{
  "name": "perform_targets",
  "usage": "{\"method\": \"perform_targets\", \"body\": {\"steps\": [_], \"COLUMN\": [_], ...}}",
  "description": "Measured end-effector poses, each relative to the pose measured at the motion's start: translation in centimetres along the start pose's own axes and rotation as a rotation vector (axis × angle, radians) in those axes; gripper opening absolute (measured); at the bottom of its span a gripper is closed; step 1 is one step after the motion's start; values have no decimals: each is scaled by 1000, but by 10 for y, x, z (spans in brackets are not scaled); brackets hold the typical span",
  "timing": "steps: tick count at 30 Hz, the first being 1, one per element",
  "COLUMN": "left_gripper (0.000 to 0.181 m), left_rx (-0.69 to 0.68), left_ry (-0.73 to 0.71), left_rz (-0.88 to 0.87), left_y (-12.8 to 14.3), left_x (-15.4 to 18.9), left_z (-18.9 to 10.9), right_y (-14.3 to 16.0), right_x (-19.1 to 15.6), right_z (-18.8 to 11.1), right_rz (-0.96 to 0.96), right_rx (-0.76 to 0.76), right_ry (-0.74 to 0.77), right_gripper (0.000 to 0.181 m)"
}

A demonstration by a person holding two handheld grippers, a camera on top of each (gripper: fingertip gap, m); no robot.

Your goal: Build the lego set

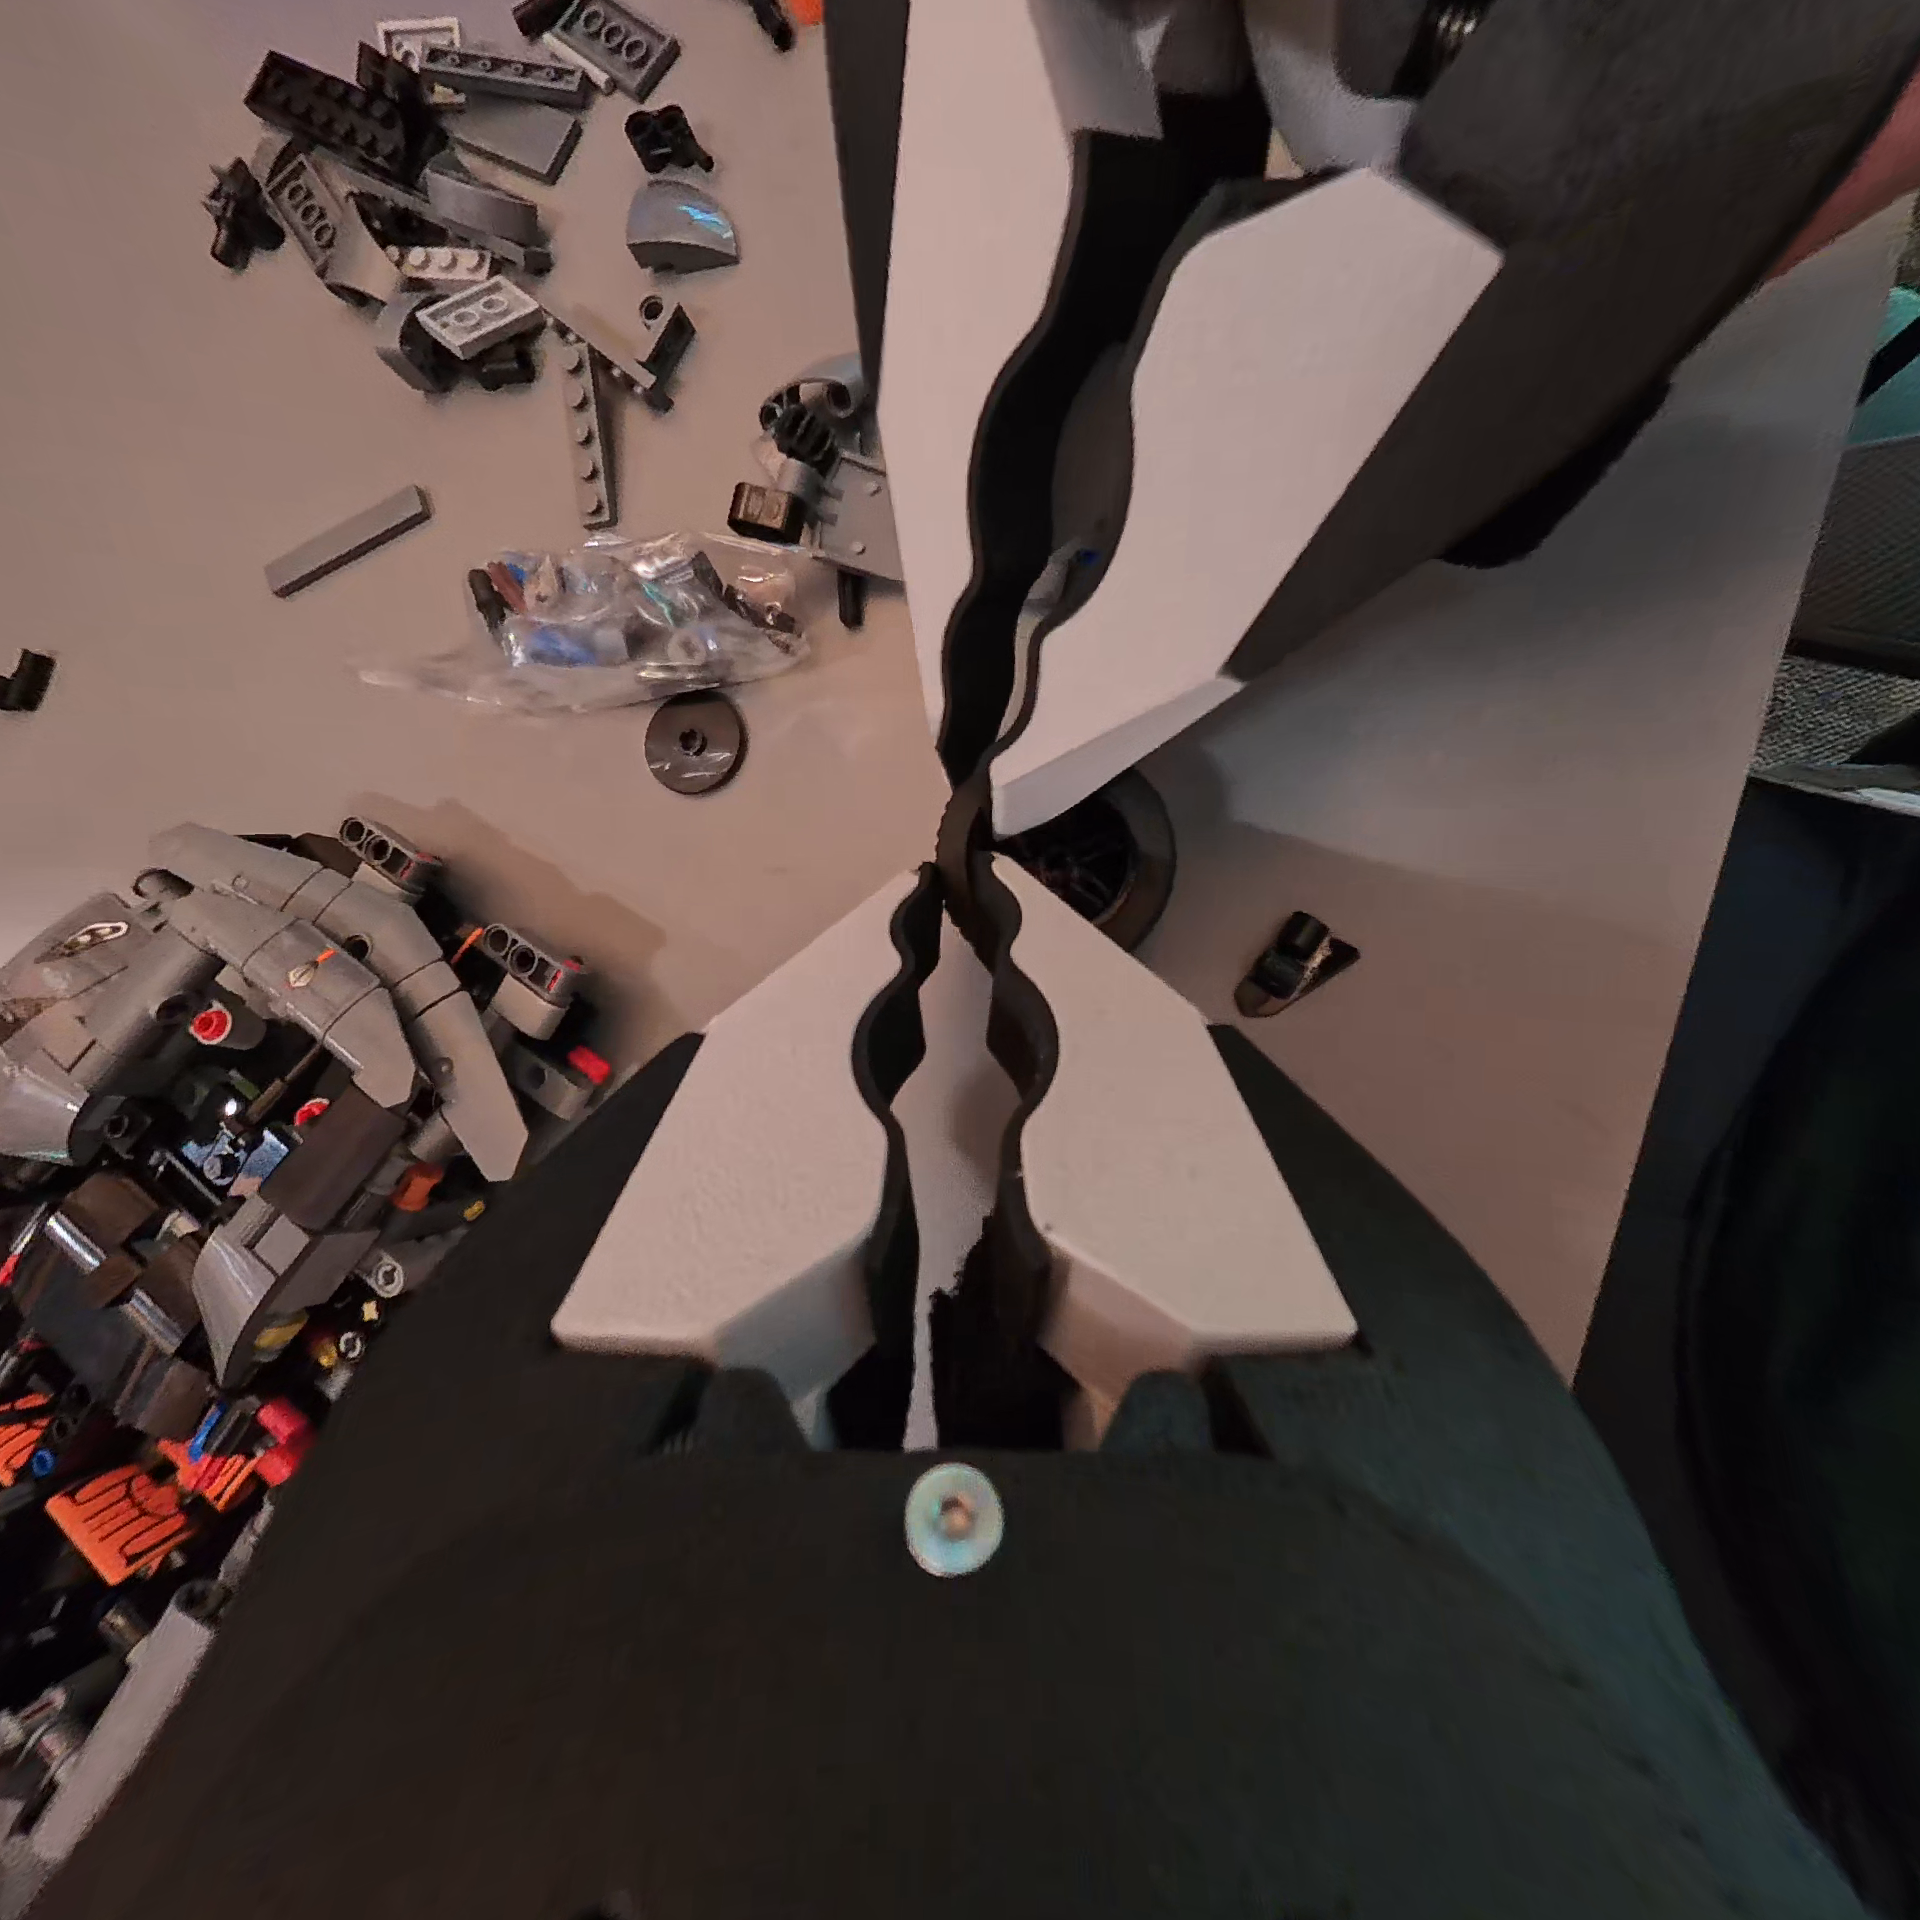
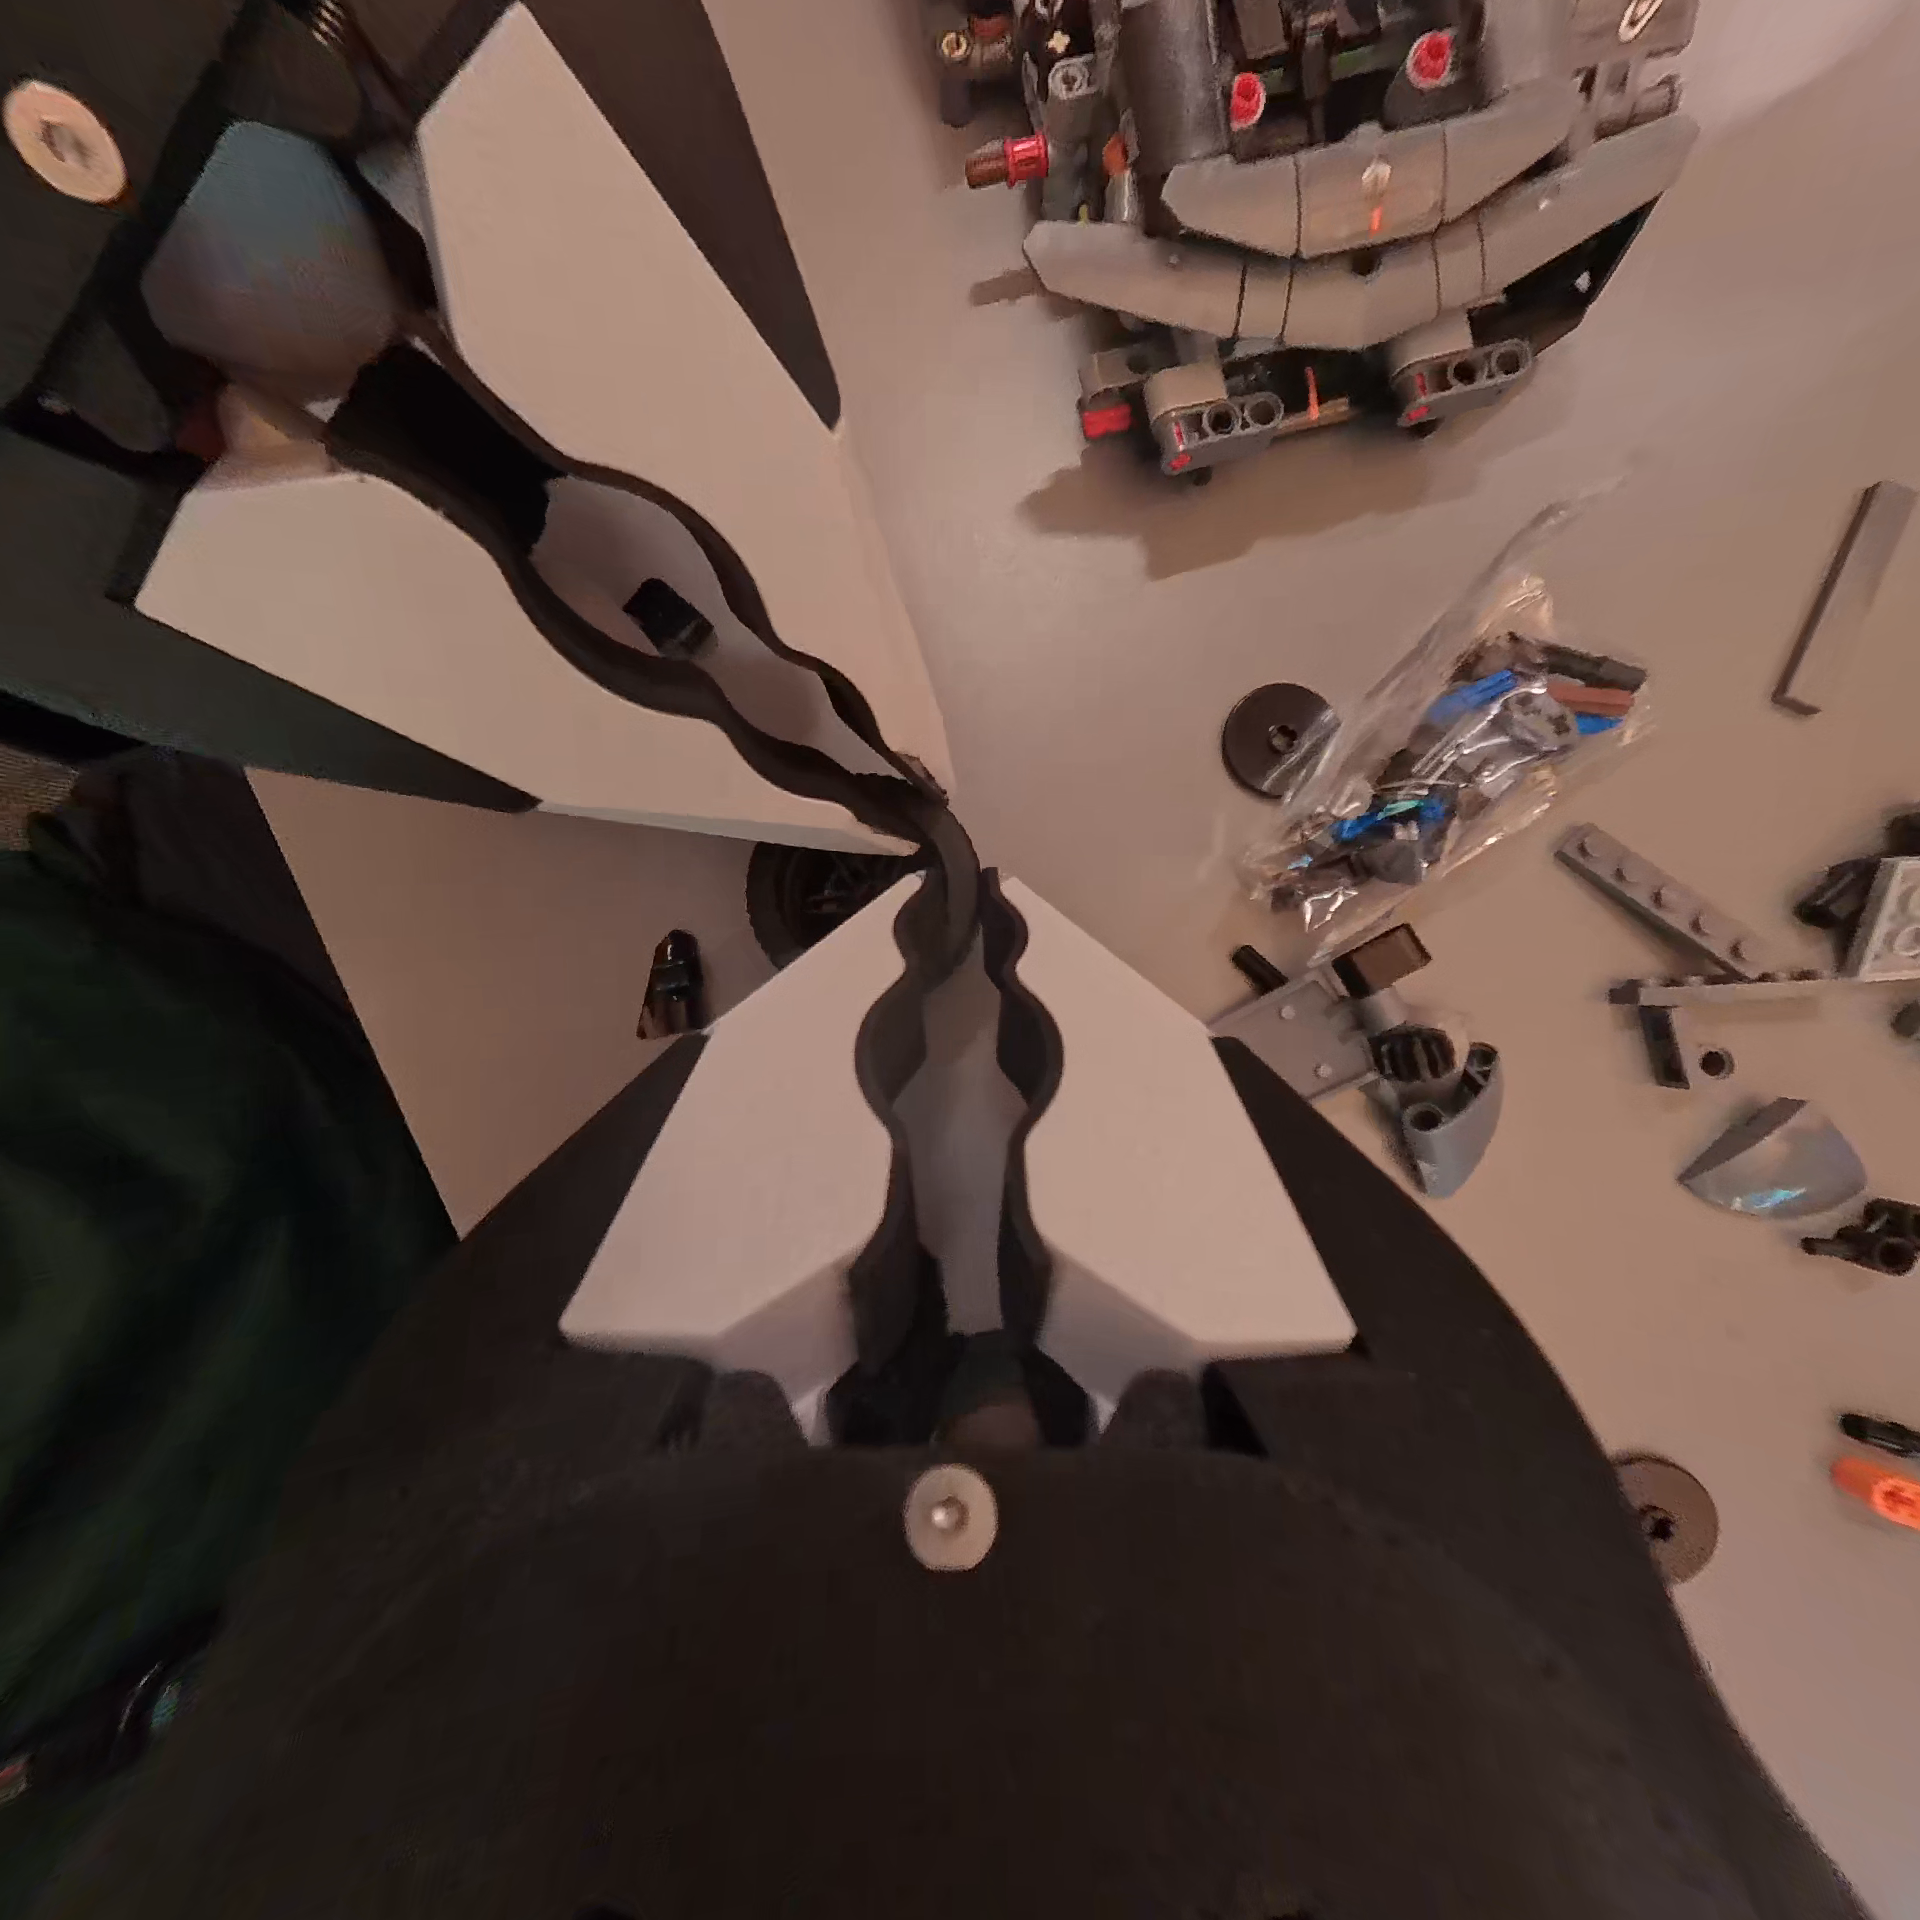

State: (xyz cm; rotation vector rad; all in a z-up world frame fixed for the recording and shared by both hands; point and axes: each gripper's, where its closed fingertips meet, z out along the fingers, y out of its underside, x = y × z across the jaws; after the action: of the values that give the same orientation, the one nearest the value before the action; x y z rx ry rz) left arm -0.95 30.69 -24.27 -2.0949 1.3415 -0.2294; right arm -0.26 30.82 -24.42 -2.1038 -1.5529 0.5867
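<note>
Above the black wheel (image 1: 1101,862), left gripper (image 1: 951,914) and right gripper (image 2: 951,883) meet tip-to-tip, both clenched on something unclear; misalignment could drop it.

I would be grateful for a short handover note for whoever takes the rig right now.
Left gripper: fingers closed, tips meeting the right gripper's tips; whether a small piece sits between them cannot be told.
Right gripper: the same, fingers closed at the shared contact point.
Things: part-built grey car model, sealed bag of small parts, loose grey and black pieces, black disc, a wheel behind the fingertips.
Done: the car's body is largely assembled.
Left: the loose pieces and the bagged parts remain unattached.
</note>
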Motion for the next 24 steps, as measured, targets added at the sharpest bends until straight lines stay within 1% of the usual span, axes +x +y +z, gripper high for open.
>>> {"method": "perform_targets", "body": {"steps": [4,6,11,17,22,24], "left_gripper": [5,5,5,5,5,5], "left_rx": [2,-17,-39,-10,-35,-38], "left_ry": [-46,-83,-128,-118,-117,-100], "left_rz": [-32,-24,9,-3,2,-3], "left_y": [-1,-1,-2,-3,-3,-3], "left_x": [0,0,-1,1,2,1], "left_z": [0,-1,1,2,2,3], "right_y": [0,0,3,6,6,7], "right_x": [0,0,2,5,6,7], "right_z": [-6,-9,-13,-12,-11,-9], "right_rz": [-28,-36,5,-2,8,-1], "right_rx": [11,33,49,25,18,4], "right_ry": [91,127,113,106,86,103], "right_gripper": [5,5,4,2,2,2]}}
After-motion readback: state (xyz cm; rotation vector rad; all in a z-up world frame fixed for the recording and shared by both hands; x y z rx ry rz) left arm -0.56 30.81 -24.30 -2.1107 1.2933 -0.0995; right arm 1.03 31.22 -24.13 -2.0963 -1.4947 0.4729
